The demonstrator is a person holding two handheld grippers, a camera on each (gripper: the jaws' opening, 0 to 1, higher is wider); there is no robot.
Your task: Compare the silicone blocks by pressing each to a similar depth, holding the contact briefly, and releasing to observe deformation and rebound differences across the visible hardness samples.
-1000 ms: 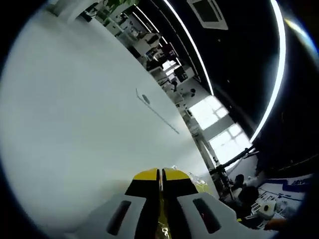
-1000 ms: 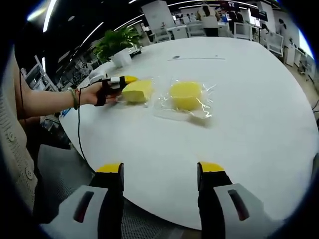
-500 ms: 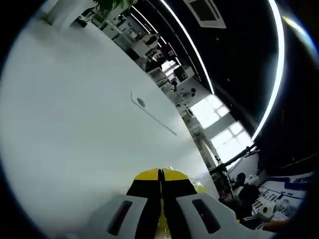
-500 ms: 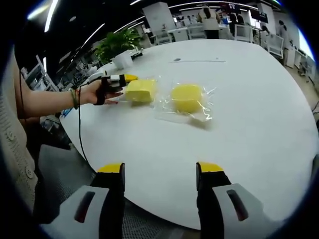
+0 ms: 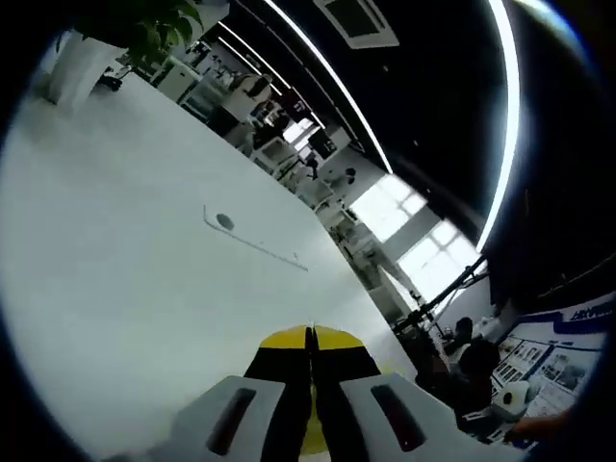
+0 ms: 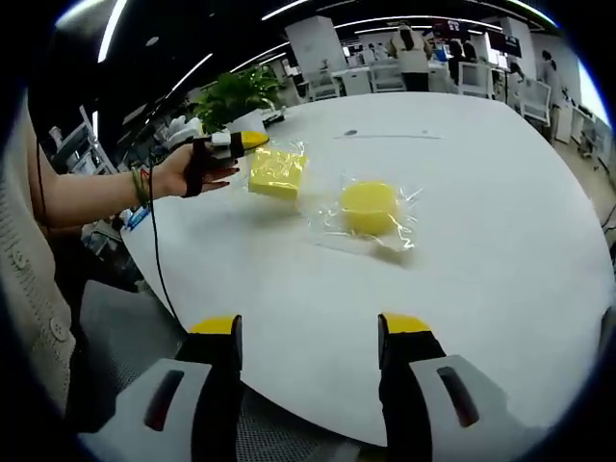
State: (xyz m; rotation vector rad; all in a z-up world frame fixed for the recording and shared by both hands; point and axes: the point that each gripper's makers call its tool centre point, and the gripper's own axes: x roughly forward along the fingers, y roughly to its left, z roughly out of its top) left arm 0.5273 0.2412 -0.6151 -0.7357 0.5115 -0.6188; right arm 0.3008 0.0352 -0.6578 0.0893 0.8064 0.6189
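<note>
A square yellow silicone block (image 6: 277,171) in clear wrap is tilted up off the white table (image 6: 481,241) at the left, with a shadow under it. My left gripper (image 6: 252,141), held by a hand, is at its upper left corner. Its jaws (image 5: 310,337) are shut, apparently pinching the wrap, and yellow shows beneath them. To the right, a round yellow block (image 6: 370,207) lies flat in its own clear wrap. My right gripper (image 6: 308,329) stands open over the table's near edge, well short of both blocks, with nothing between its fingers.
A potted plant (image 6: 236,91) stands at the table's far left edge. A thin line with a dot (image 6: 385,135) marks the tabletop beyond the blocks. Desks and people fill the office behind. A person's sleeve and forearm (image 6: 87,197) reach in from the left.
The left gripper has risen and tipped upward, and the square block has come up and away with it. The round block has stayed put. The right gripper is still open.
</note>
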